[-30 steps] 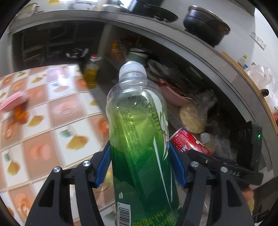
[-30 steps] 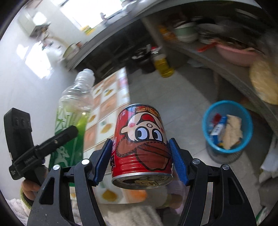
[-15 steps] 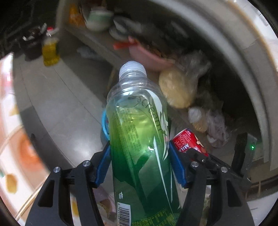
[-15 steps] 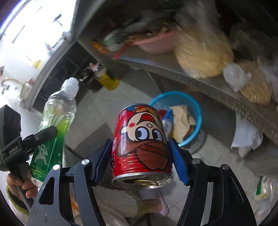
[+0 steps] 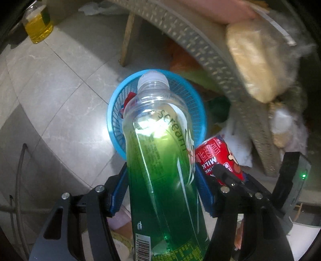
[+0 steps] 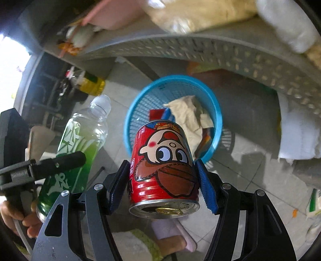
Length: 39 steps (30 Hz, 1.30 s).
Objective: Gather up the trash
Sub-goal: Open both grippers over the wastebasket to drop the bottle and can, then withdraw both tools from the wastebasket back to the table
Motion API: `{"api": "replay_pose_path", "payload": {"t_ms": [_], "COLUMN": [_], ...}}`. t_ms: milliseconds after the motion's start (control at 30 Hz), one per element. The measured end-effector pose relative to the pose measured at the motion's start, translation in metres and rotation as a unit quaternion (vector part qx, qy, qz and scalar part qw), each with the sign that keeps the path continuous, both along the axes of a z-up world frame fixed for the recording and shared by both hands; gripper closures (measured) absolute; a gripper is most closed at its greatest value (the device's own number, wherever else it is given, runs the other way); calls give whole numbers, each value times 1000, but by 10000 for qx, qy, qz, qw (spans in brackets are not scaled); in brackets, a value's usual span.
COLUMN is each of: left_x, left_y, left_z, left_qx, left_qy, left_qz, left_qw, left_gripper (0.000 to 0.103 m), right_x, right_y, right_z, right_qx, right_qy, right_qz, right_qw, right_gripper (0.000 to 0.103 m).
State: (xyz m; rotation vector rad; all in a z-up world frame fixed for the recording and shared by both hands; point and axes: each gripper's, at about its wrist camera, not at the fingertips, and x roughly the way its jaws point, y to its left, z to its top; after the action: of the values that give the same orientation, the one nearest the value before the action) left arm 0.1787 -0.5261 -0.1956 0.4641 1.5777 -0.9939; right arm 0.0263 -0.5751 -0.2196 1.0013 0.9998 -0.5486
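floor: pale grey marbled tiles [image 5: 66, 84] with thin dark joints, glossy, catching a bright patch of light
shelf: low grey perforated shelf [image 6: 200, 50] curving across the top of both views, on a wooden leg [image 5: 126, 42]
on the shelf: a pink basin [image 6: 116, 14] and pale bagged bundles [image 5: 254, 60]
under the shelf: shadow, with white bags [image 6: 297, 136] on the floor
far corner: a bottle of yellow oil [image 5: 38, 26] standing on the floor
light: strong daylight at the left edge of the right wrist view [image 6: 10, 60]

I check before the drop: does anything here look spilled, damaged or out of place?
Little stands out. The bottle and can are intact in their grippers, above the blue basket, which stands upright. Only scraps lie loose on the floor at the right.
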Motion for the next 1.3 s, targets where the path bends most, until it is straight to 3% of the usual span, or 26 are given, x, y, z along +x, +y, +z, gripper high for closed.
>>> {"api": "replay_pose_path", "payload": {"t_ms": [200, 300, 433, 633, 833, 1000, 1233, 1300], "left_x": [7, 12, 15, 14, 3, -3, -22, -27], "left_y": [-43, -49, -43, -19, 47, 140, 275, 319], "left_z": [-29, -31, -15, 47, 130, 189, 229, 234], "left_qx": [56, -48, -292, -816, -1541, -2073, -2552, -2600], "left_qy": [-303, -390, -330, -515, -805, -1028, -1583, -1847], "left_qz": [-109, 61, 182, 100, 25, 352, 1130, 1507], "left_qw": [9995, 9992, 9989, 9953, 9848, 9722, 9471, 9357], "left_gripper": [41, 32, 28, 28, 23, 19, 15, 15], "right_x": [36, 46, 39, 3, -31, -40, -13, -1], "right_y": [-23, -32, -26, -5, 34, 61, 100, 115], "right_z": [-27, -43, -41, -8, 32, 65, 132, 152], "right_qx": [-133, -196, -299, -551, -723, -769, -1201, -1295], "right_qy": [24, 8, 40, -229, -531, -805, -1240, -1405], "right_qz": [-59, -116, -192, -326, -231, -5, 833, 1174], "right_qw": [9999, 9997, 9994, 9977, 9957, 9938, 9815, 9745], "right_gripper": [40, 33, 32, 32, 32, 32, 30, 30]}}
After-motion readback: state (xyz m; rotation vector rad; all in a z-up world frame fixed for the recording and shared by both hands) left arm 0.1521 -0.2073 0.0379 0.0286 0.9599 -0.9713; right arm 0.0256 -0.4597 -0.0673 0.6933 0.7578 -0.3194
